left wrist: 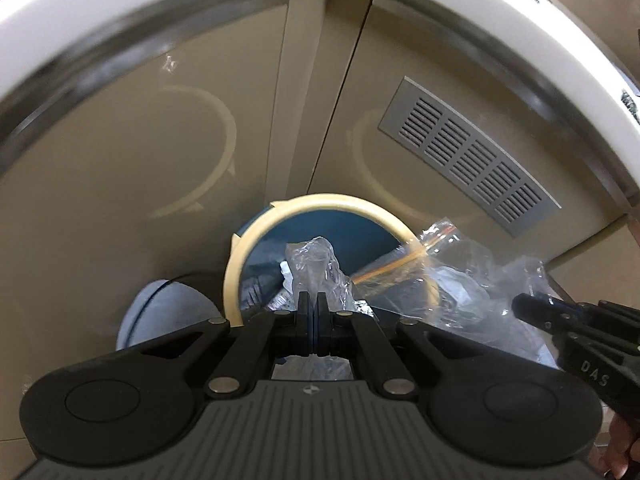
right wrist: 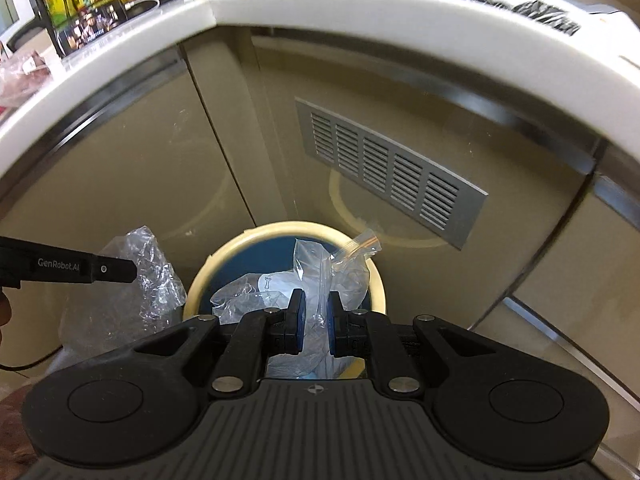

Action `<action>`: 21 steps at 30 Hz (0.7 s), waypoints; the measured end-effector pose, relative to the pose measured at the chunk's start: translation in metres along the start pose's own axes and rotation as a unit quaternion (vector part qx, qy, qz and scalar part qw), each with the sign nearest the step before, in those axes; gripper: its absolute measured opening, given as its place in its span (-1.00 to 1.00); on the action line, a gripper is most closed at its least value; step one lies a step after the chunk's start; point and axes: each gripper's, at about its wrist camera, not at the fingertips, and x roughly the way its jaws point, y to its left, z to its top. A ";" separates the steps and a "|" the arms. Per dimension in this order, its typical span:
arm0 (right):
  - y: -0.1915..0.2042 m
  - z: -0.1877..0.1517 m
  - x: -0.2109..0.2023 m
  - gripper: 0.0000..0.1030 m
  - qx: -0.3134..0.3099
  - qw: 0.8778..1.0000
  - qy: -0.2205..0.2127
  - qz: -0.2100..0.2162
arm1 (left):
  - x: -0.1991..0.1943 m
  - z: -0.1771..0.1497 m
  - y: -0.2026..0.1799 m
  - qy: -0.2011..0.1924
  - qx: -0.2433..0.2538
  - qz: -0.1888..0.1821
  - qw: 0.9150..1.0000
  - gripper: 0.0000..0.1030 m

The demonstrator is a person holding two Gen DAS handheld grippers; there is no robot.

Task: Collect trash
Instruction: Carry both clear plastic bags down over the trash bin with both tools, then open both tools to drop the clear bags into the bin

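- Trash bin (left wrist: pixel 240 256), blue with a cream rim, stands on the floor below the counter (left wrist: pixel 120 12) edge; left gripper (left wrist: pixel 311 300) is clamped on crumpled clear plastic (left wrist: pixel 316 264) over it.
- Right gripper (right wrist: pixel 314 304), part open, loosely straddles a zip bag (right wrist: pixel 320 264) above the bin; neither piece looks dropped yet.

The left tool (left wrist: pixel 311 304) and right tool (right wrist: pixel 314 314) are matt black plastic with blue rubbery pads and bright metal pins. The crumpled bags (left wrist: pixel 320 268) are clear, glossy film. The bin (right wrist: pixel 376 280) has a smooth cream plastic rim. The vent (right wrist: pixel 384 172) is brushed grey metal; the worktop (right wrist: pixel 360 4) edge is smooth white
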 end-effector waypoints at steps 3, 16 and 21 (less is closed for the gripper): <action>0.005 0.002 0.016 -0.76 -0.011 1.000 0.008 0.001 | 0.014 0.004 -0.002 0.013 -0.002 -0.003 1.000 -1.00; 0.015 0.009 0.092 -0.76 -0.045 0.997 0.057 0.004 | 0.067 0.017 -0.007 0.048 0.009 -0.006 0.999 -1.00; 0.018 0.007 0.115 -0.76 -0.056 0.996 0.074 0.014 | 0.089 0.024 -0.007 0.071 0.001 -0.013 0.997 -1.00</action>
